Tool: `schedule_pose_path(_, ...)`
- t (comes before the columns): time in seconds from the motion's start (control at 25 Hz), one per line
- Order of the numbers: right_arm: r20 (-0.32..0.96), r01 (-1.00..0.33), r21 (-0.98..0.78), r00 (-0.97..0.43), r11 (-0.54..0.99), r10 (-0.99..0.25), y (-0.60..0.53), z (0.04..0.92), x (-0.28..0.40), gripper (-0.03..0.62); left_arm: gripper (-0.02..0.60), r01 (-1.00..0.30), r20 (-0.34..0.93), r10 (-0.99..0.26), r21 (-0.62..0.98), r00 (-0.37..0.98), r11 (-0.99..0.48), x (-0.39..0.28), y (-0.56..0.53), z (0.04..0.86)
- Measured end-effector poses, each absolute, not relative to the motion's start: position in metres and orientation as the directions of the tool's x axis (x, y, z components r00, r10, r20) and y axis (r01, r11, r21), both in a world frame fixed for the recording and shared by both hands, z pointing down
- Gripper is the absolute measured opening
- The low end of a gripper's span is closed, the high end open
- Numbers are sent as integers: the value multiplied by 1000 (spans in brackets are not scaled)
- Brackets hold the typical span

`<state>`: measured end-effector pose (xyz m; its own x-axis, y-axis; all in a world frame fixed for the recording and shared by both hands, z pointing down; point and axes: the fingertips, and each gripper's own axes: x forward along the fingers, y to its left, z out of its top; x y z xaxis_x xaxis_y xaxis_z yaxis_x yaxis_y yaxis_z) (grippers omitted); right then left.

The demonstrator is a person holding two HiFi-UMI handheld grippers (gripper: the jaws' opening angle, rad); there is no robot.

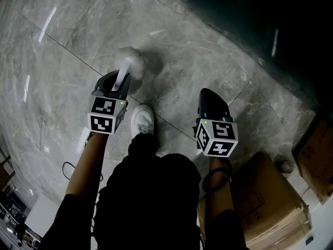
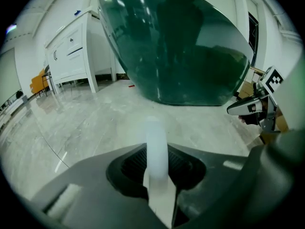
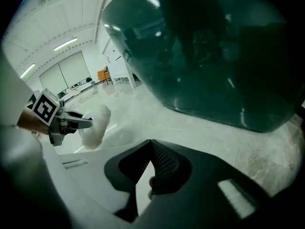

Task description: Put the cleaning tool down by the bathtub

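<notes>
While the left gripper (image 1: 119, 85) pinches the cleaning tool (image 1: 131, 60) by its white handle, the fluffy head points toward the marble floor (image 1: 67, 30) near the bathtub (image 2: 176, 46). The right gripper (image 1: 208, 96) has its jaws pressed together, empty.

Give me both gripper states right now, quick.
Left gripper: closed on the white handle of the cleaning tool.
Right gripper: closed, nothing between its jaws.

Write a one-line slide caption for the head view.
Left hand-held gripper holds the cleaning tool by its white handle over the marble floor, near the dark bathtub.
</notes>
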<state>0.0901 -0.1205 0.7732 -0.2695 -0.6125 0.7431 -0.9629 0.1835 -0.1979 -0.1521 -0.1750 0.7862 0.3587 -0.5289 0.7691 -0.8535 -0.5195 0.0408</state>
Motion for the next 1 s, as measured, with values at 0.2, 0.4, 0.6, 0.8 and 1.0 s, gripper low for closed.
schedule_pose_path(0.2,746,-961,-209,-277,182,-605,-119,802,92,14,89,-853,781,-517,37,349,-520,-151,-178,816)
schedule_pose_path(0.4,745,-959,-225,-284,174,-604,-119,822,94,14,90,-849,791,-501,43,351,-527,-144,-181,837)
schedule_pose_path(0.6,742,-956,-237,-294,174,-602,-119,838,91,14,90,-843,787,-503,41,359,-537,-139,-182,851)
schedule_pose_path(0.8,741,-958,-236,-288,166,-607,-121,849,95,14,90,-835,776,-510,38,371,-550,-132,-190,860)
schedule_pose_path(1.0,744,-961,-234,-275,147,-609,-120,856,100,14,90,-826,771,-507,44,386,-561,-129,-196,866)
